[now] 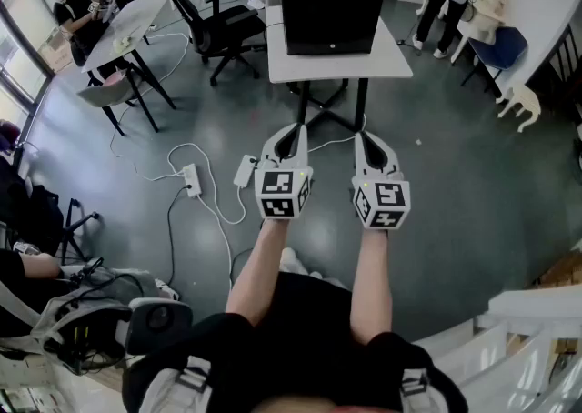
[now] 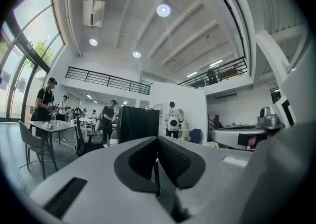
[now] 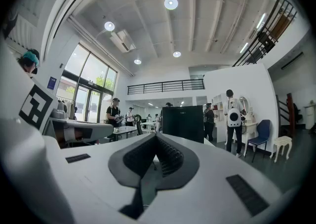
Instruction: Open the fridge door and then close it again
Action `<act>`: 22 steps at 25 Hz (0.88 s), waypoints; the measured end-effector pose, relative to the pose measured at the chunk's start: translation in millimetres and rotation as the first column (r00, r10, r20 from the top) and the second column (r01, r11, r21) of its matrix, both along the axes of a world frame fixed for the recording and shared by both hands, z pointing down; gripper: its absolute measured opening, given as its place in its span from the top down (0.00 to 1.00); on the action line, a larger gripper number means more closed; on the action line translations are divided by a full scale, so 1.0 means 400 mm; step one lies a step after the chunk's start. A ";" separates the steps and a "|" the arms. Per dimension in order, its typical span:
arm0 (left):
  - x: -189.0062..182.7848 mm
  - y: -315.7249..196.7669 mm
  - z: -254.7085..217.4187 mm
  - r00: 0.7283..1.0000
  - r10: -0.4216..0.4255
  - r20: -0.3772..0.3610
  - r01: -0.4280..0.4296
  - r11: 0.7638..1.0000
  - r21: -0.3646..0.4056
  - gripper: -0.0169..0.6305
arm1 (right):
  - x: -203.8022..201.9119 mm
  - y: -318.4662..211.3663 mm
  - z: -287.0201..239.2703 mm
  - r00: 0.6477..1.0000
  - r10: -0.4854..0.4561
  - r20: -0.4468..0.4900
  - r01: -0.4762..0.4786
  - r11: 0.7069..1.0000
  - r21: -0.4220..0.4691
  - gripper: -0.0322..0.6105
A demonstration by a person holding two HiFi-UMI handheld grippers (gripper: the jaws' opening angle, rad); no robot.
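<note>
A black mini fridge (image 1: 332, 2) stands with its door closed on a small white table (image 1: 338, 65) straight ahead of me. The left gripper (image 1: 295, 131) and the right gripper (image 1: 362, 136) are held side by side, level, short of the table's front edge and apart from the fridge. Both are shut with nothing between their jaws. In the left gripper view the closed left gripper (image 2: 157, 140) points at the fridge (image 2: 138, 124), which is some way off. The right gripper view shows the closed right gripper (image 3: 156, 137) with the fridge (image 3: 182, 123) beyond it.
A black office chair (image 1: 216, 27) stands left of the table. A power strip (image 1: 192, 180) and cables lie on the floor at the left. Farther left is a long table (image 1: 136, 20) with people. A blue chair (image 1: 501, 47) and a white stool (image 1: 520, 107) are at the right.
</note>
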State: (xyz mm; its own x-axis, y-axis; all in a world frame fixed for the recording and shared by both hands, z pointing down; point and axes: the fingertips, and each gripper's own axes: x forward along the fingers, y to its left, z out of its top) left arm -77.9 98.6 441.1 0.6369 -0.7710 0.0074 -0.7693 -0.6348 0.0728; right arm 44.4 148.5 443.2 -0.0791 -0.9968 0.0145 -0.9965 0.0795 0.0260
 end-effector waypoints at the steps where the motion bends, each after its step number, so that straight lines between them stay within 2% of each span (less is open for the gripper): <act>1: 0.003 0.000 -0.002 1.000 0.001 -0.001 -0.001 1.000 0.002 0.98 | -0.002 -0.002 -0.004 1.000 -0.007 -0.001 0.007 1.000 0.003 0.96; 8: 0.019 -0.004 0.018 1.000 -0.004 -0.002 0.004 1.000 -0.013 0.98 | 0.022 -0.012 0.004 0.999 0.042 0.005 -0.042 0.999 0.008 0.96; 15: 0.004 -0.059 0.018 1.000 -0.018 -0.014 0.018 1.000 -0.012 0.98 | 0.010 -0.082 0.010 0.999 -0.024 0.029 0.024 1.000 0.008 0.96; 22: -0.033 -0.214 0.065 0.997 -0.064 -0.034 0.063 0.997 -0.043 0.98 | -0.032 -0.229 0.051 0.995 -0.102 0.019 0.102 0.995 -0.013 0.96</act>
